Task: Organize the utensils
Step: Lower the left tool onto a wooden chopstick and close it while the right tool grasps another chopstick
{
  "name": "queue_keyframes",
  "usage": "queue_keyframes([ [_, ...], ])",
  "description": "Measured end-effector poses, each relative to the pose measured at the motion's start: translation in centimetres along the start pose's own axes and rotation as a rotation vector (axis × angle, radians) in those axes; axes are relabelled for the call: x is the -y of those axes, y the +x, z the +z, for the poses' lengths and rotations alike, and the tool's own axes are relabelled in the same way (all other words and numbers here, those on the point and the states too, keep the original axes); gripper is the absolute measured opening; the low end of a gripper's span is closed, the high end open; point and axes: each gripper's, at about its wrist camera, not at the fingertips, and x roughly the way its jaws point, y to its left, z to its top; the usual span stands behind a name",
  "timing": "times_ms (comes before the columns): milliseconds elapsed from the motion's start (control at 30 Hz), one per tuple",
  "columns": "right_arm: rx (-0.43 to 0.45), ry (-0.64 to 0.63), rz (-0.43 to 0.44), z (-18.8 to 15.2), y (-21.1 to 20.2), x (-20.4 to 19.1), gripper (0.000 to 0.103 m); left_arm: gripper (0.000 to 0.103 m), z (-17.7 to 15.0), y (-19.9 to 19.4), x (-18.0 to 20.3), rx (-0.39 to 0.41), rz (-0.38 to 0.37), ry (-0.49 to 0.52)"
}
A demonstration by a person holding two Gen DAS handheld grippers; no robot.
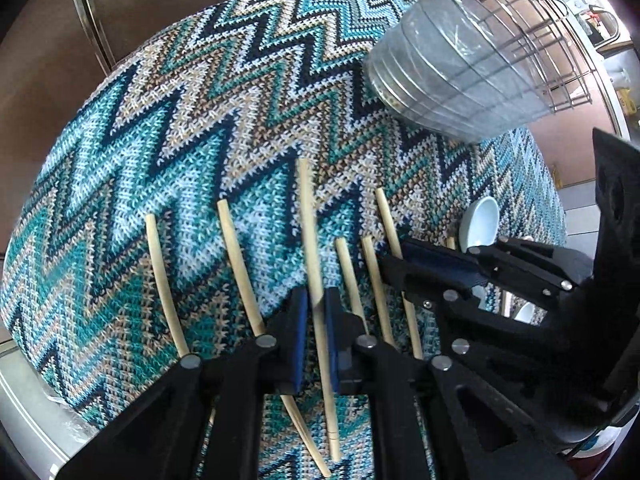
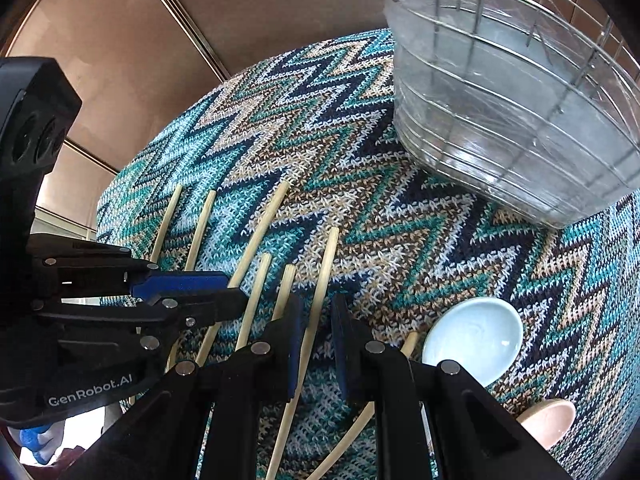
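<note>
Left wrist view: left gripper [image 1: 316,332] is straddling one chopstick [image 1: 310,236] with jaws narrow, maybe just pinching it, can't tell. Right gripper [image 2: 316,344] is doing likewise with another chopstick [image 2: 326,268], gap visible. More sticks are lying near the bowl [image 2: 500,92] on the zigzag cloth [image 2: 360,184]; spoons [image 2: 472,340] are sitting nearer.

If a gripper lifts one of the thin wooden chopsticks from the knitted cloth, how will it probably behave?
The chopstick between the left gripper fingers looks thin and light, so it should lift easily. Held away from its middle, it may tilt. On the knitted cloth its rounded shaft may roll only a little, since the weave looks rough.
</note>
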Motion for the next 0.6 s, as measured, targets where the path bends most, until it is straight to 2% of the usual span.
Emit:
queue_keyframes([
  [367, 0.039, 0.031, 0.015, -0.9, -0.3, 0.0, 0.008, 0.005, -1.0, -0.7, -1.4, 0.031, -0.029, -0.070],
  [467, 0.063, 0.043, 0.031, -1.4, -1.1, -0.1, 0.007, 0.005, -1.3, -1.5, -1.8, 0.059, -0.067, -0.074],
  [600, 0.112, 0.062, 0.049, -2.3, -2.9, -0.3, 0.006, 0.005, -2.2, -3.3, -2.2, 0.117, -0.081, -0.058],
])
